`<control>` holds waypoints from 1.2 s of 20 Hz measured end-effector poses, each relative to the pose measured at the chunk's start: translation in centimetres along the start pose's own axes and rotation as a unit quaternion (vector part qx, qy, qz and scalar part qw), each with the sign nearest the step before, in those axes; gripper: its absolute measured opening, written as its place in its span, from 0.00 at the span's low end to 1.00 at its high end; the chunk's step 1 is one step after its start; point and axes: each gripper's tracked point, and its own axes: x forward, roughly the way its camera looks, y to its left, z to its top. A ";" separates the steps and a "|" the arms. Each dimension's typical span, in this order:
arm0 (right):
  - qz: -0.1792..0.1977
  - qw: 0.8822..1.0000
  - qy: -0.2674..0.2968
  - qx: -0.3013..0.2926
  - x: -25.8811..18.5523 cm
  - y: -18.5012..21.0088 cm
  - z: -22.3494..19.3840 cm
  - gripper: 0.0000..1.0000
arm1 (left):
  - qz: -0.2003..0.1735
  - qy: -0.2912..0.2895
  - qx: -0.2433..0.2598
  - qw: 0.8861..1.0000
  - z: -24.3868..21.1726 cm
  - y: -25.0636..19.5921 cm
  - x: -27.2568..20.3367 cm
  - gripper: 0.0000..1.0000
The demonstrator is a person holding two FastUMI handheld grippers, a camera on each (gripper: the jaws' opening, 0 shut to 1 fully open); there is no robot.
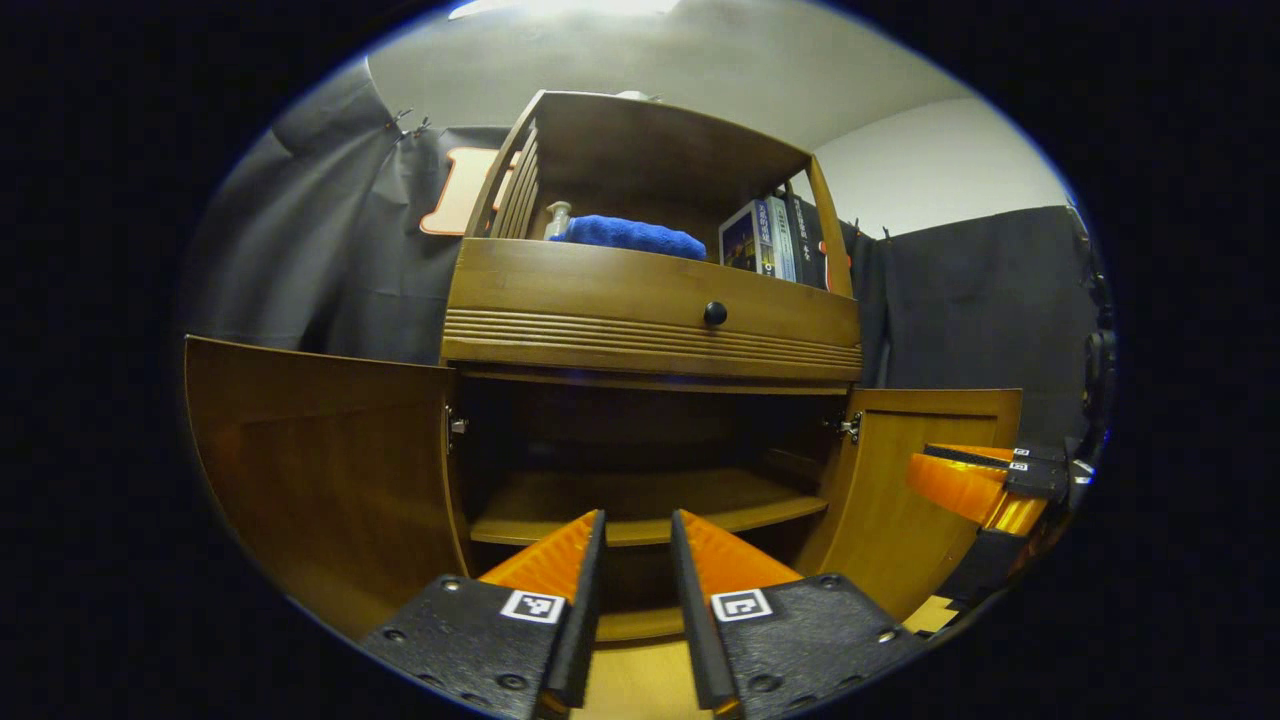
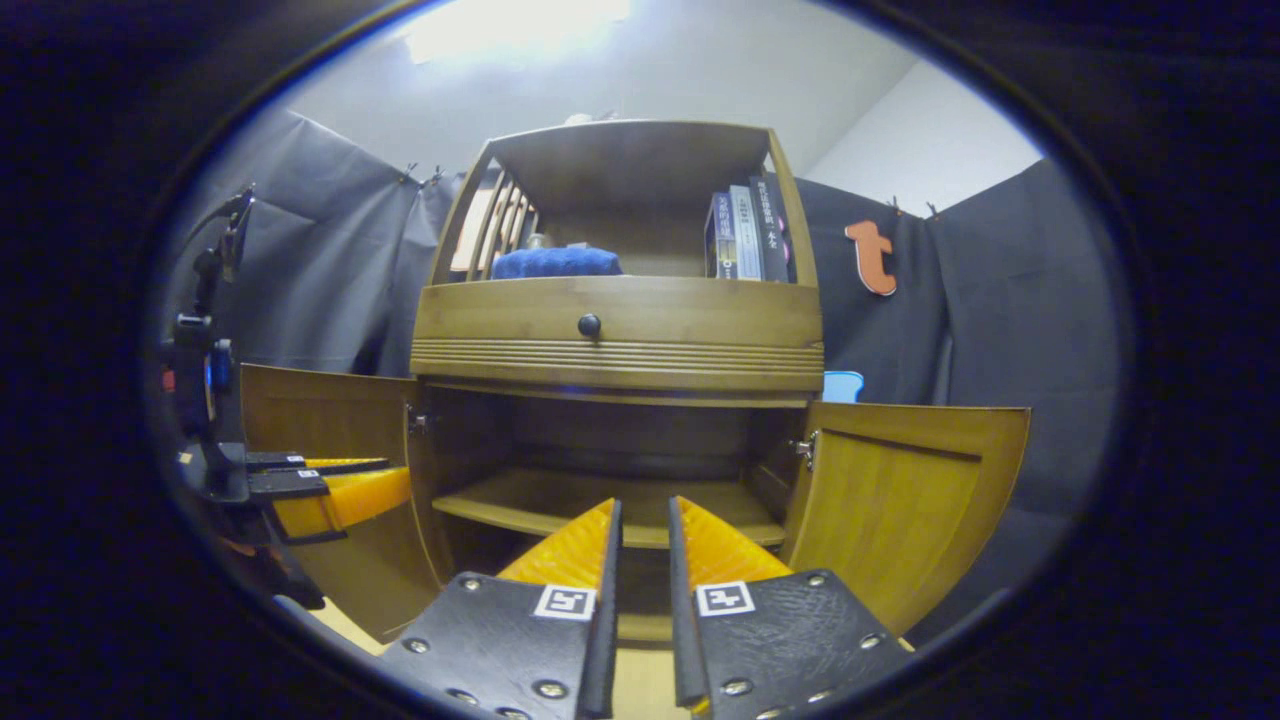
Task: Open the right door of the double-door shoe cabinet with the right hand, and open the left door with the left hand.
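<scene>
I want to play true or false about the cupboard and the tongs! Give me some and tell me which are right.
1. Both doors, the left door and the right door, are swung open. True.
2. The left tongs are gripping the drawer knob. False: they hold nothing and sit in front of the open cupboard.
3. A blue towel lies on the top shelf. True.
4. The books stand inside the bottom part, behind the doors. False: they stand on the top shelf, at its right end.
5. The right tongs hold the right door. False: they hold nothing.
</scene>
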 end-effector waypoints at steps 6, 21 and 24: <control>-0.005 1.000 -0.005 0.005 -0.5 -0.1 0.3 0.49 | 0.000 -0.011 0.010 1.000 0.5 -0.3 0.5 0.91; -0.023 1.000 -0.005 0.005 -1.4 -0.2 0.3 0.97 | -0.004 -0.015 0.020 1.000 0.8 -0.3 0.4 0.98; -0.023 1.000 -0.006 0.005 -1.4 -0.2 0.3 1.00 | -0.005 -0.016 0.022 1.000 0.9 -0.3 0.3 0.98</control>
